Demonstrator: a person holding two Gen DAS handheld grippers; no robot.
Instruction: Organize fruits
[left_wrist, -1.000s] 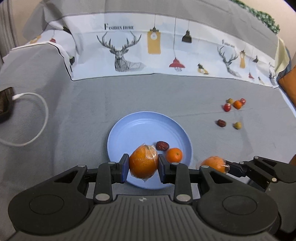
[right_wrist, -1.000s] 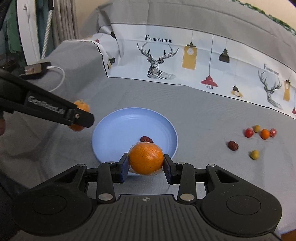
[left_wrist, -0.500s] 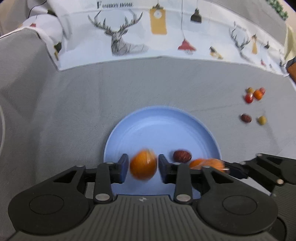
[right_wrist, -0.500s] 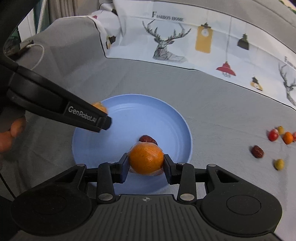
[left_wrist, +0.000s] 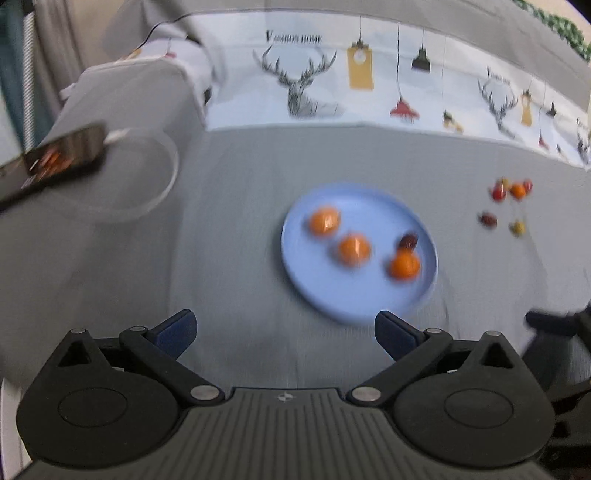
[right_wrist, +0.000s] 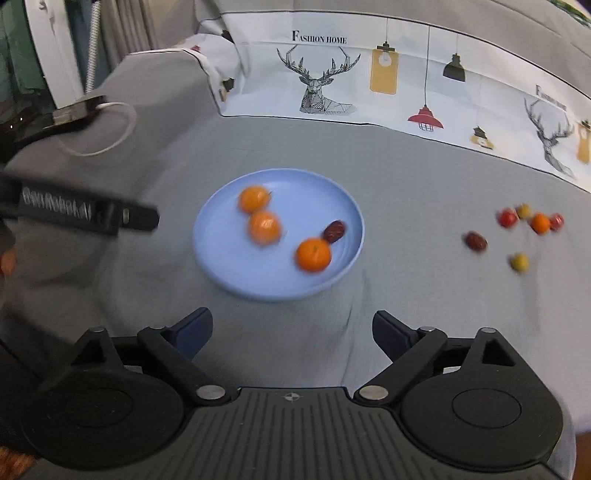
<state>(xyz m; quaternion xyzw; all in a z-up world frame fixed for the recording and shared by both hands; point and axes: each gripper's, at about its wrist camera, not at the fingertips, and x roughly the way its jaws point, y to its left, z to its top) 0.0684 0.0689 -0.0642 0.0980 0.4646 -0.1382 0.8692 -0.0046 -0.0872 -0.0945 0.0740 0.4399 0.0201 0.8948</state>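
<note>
Plate (right_wrist: 221, 273) — we count three oranges (right_wrist: 313, 254) and one date (right_wrist: 334, 231). Left gripper (left_wrist: 284, 332) and right gripper (right_wrist: 291, 328) — jaws opening, nothing between.

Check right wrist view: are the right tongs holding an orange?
No, the right tongs are opening with nothing between them; three oranges lie on the blue plate.

One blue plate (right_wrist: 221, 266) carries three oranges (right_wrist: 264, 226) and one dark red date (right_wrist: 334, 231), four pieces in all. Loose on the grey cloth (right_wrist: 406, 184) to the right lie six small fruits: a second date (right_wrist: 475, 241), two red ones (right_wrist: 508, 218), one small orange one (right_wrist: 540, 223) and two yellowish ones (right_wrist: 520, 262). There are two claws, the left claw (left_wrist: 284, 332) and the right claw (right_wrist: 291, 330), and one phone (left_wrist: 62, 157) with one white cable (left_wrist: 162, 173).
</note>
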